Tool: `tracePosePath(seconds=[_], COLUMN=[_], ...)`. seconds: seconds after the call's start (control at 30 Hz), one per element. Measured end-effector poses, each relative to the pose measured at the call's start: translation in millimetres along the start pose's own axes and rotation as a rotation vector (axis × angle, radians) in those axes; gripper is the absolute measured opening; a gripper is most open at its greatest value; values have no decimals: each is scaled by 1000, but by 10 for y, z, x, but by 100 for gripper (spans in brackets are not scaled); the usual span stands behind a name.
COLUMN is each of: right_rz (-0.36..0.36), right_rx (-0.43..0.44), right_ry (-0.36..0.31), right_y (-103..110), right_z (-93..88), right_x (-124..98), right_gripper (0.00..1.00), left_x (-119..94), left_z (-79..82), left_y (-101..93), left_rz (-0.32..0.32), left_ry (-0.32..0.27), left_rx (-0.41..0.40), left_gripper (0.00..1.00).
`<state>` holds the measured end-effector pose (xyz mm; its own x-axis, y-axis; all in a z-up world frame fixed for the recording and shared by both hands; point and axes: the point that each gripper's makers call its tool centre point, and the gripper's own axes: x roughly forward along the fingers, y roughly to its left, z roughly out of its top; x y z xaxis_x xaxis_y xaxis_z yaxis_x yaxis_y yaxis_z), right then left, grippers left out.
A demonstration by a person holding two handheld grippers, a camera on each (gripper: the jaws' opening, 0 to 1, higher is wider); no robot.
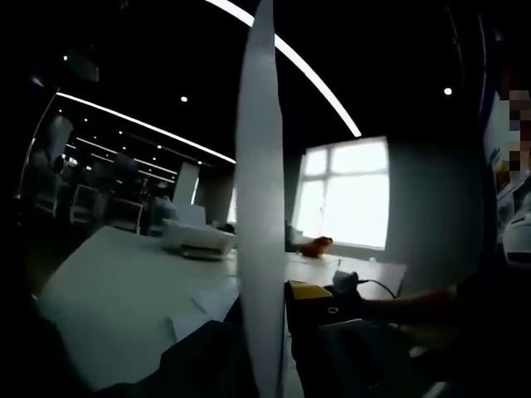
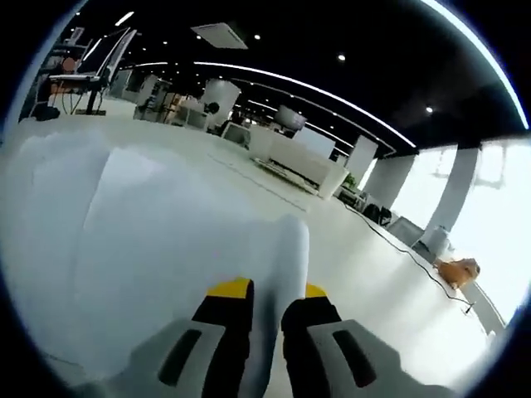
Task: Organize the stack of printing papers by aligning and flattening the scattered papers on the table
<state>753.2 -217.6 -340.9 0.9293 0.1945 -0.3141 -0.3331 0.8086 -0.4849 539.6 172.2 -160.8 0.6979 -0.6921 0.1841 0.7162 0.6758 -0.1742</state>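
Right gripper (image 2: 267,319) pinched shut on paper stack (image 2: 166,249); left gripper's state unclear, hidden behind edge-on sheet (image 1: 261,207) above table (image 1: 108,282).

On the table (image 1: 116,290) past the one upright stack of paper (image 1: 260,207) lie two loose sheets (image 1: 203,311), one printer (image 1: 197,238) and one orange toy (image 1: 316,245). One cable (image 2: 398,245) crosses the table. Two grippers: one (image 2: 267,319) clamps the paper stack, the other (image 1: 319,307) sits beside it.
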Motion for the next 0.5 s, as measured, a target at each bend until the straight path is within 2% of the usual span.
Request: tracePosePath(seconds=[0.23, 0.3, 0.5], right_rz=[-42, -49, -56], right_rx=[-288, -313, -302], right_ry=[-5, -9, -7], right_y=[121, 140, 112], right_z=[88, 97, 93], right_x=[20, 19, 16], right_gripper=[1, 0, 1], left_x=[4, 3, -4], left_z=[-6, -8, -16], left_y=[-2, -1, 7], left_rz=[4, 4, 6], left_ry=[5, 5, 5], left_rx=[14, 15, 12], left_gripper=[6, 6, 6])
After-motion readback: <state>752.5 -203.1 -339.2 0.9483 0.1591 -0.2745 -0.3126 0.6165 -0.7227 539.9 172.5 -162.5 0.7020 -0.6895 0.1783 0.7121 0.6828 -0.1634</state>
